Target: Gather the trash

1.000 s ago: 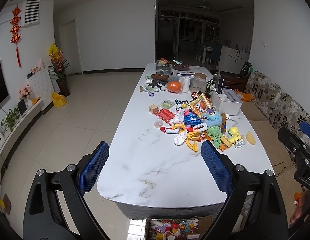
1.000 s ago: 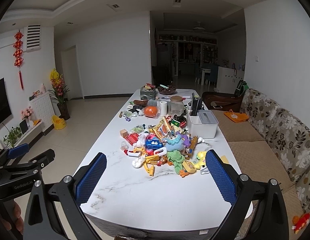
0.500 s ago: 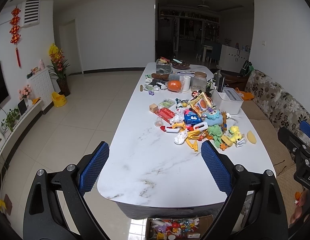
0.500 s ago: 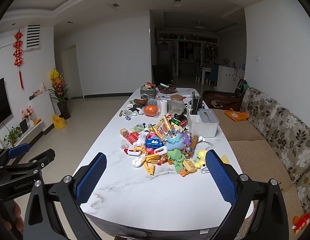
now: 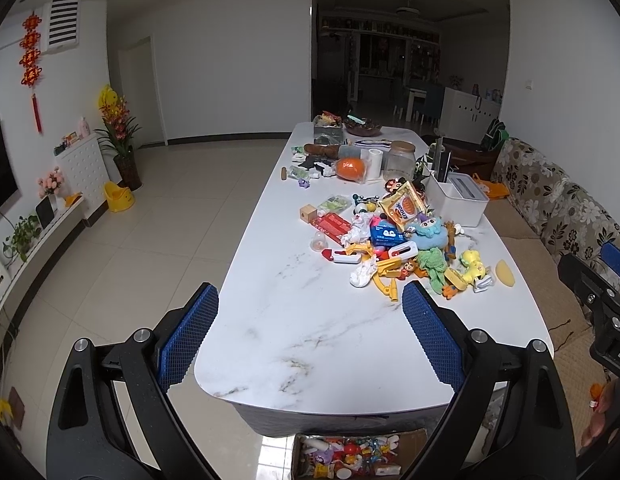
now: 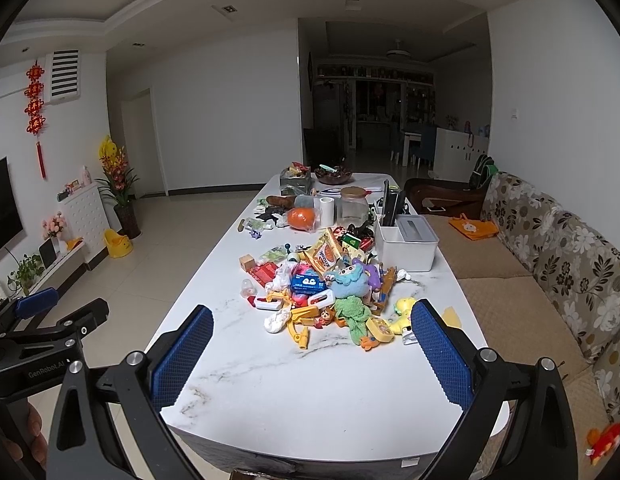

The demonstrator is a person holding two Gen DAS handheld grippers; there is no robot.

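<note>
A long white marble table carries a heap of toys and trash in its middle. In the heap lie a crumpled white tissue, an orange snack packet, a red wrapper and a blue packet. My left gripper is open and empty, above the table's near end. My right gripper is open and empty, also short of the heap.
A white storage box stands right of the heap. A glass jar, a paper roll and an orange ball stand farther back. A cardboard box of toys sits on the floor under the near edge. A floral sofa runs along the right.
Both views have shifted slightly; the table and heap look a little closer. Both grippers stay open and empty.
</note>
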